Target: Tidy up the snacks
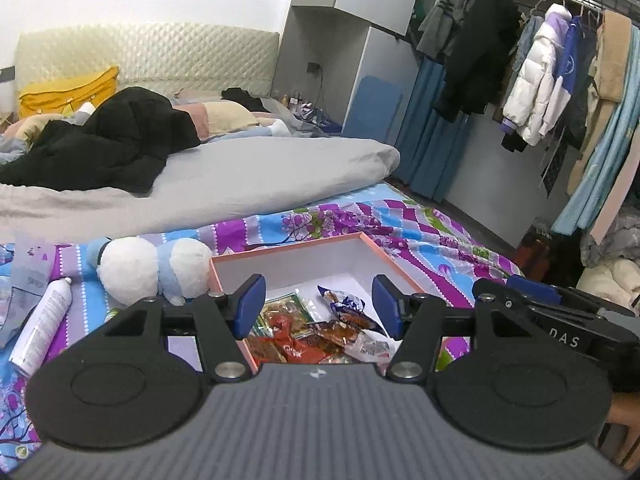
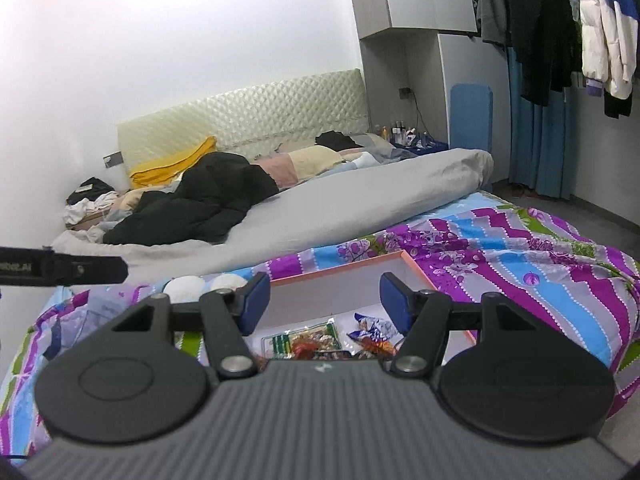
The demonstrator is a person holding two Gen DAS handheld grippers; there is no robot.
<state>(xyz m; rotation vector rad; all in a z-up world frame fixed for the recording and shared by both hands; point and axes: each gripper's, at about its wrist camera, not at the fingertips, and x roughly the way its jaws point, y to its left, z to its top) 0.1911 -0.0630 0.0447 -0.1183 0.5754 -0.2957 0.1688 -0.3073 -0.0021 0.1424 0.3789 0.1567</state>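
Lying in the lower middle of both views, a pink-rimmed box (image 1: 298, 249) (image 2: 340, 268) sits open on a purple and blue flowered bedspread (image 1: 420, 232) (image 2: 560, 264), with a heap of snack packets (image 1: 320, 332) (image 2: 320, 340) on its white floor. Both the left gripper (image 1: 319, 306) and the right gripper (image 2: 325, 300) hang above the box with their blue-padded jaws about half open and nothing between them. At the lower left of the left wrist view, a white and blue soft toy (image 1: 156, 268) lies just beside the box and a white spray can (image 1: 42, 328) lies farther left
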